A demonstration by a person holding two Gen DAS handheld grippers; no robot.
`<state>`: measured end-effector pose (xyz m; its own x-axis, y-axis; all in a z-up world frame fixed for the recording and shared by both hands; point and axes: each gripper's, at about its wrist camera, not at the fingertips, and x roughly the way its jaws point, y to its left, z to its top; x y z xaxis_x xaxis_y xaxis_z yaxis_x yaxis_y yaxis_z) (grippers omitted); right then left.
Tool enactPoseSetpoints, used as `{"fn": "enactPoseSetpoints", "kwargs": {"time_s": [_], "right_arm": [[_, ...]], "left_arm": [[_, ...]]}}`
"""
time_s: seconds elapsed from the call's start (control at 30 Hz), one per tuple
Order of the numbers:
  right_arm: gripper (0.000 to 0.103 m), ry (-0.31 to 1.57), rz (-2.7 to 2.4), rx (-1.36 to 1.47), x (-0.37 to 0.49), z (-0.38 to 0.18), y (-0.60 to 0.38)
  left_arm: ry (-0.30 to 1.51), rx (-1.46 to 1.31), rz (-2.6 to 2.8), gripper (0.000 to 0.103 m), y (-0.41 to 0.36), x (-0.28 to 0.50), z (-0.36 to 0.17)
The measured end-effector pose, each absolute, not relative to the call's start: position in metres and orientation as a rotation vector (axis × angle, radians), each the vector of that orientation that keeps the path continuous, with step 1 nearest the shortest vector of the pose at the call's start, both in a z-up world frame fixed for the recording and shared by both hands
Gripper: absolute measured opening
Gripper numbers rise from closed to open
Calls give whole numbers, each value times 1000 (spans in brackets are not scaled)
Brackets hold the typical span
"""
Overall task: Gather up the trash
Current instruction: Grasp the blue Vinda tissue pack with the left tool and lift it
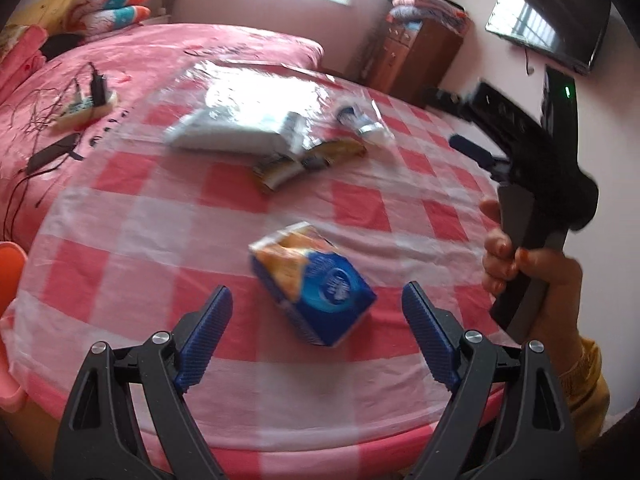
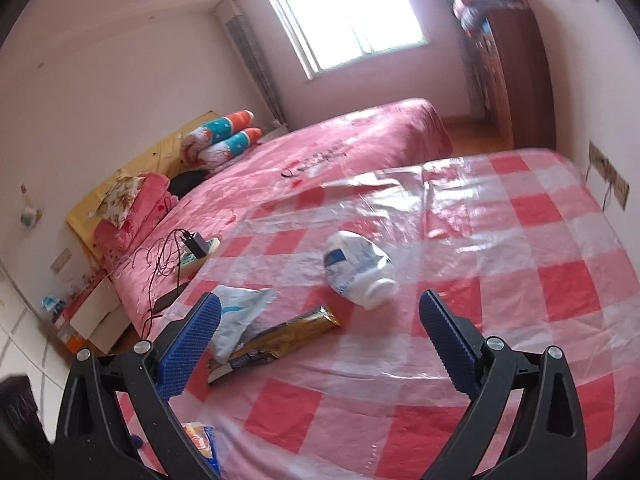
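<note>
A blue and orange carton (image 1: 316, 280) lies on the checked tablecloth (image 1: 132, 216), just ahead of my left gripper (image 1: 318, 290), which is open with nothing between its pads. Farther back lie a white plastic bag (image 1: 236, 128), a gold wrapper (image 1: 312, 160) and a white bottle (image 1: 360, 120). My right gripper (image 2: 320, 298) is open and hovers over the table. The white bottle (image 2: 356, 268) is on its side just beyond the fingertips. The gold wrapper (image 2: 280, 336) and white bag (image 2: 240, 312) lie by the left finger. The carton (image 2: 202, 444) peeks out at the bottom.
A clear plastic sheet (image 2: 460, 208) covers the round table. Behind it stands a pink bed (image 2: 340, 144) with a power strip and cables (image 1: 84, 108). An orange chair (image 1: 10, 264) is at the table's left. A wardrobe (image 2: 516, 80) stands at the back right. A hand (image 1: 516, 264) grips the right tool.
</note>
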<state>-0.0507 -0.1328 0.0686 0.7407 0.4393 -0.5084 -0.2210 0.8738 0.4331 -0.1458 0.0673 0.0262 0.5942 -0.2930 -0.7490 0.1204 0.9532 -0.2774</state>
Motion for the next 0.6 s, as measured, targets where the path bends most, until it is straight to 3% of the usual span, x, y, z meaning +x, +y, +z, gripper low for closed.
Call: {"fn": "enactPoseSetpoints", "kwargs": {"time_s": [0.27,0.37,0.6], "right_arm": [[98,781,377,498,-31,44,-148],[98,795,393,523,-30,41,-149],[96,793,413,486,-30,42,-139]], "left_arm": [[968,-150,-179,85,46,-125,8],[966,-99,-128,72,42,-119,8],[954,-53,-90,65,36,-105,7]]}}
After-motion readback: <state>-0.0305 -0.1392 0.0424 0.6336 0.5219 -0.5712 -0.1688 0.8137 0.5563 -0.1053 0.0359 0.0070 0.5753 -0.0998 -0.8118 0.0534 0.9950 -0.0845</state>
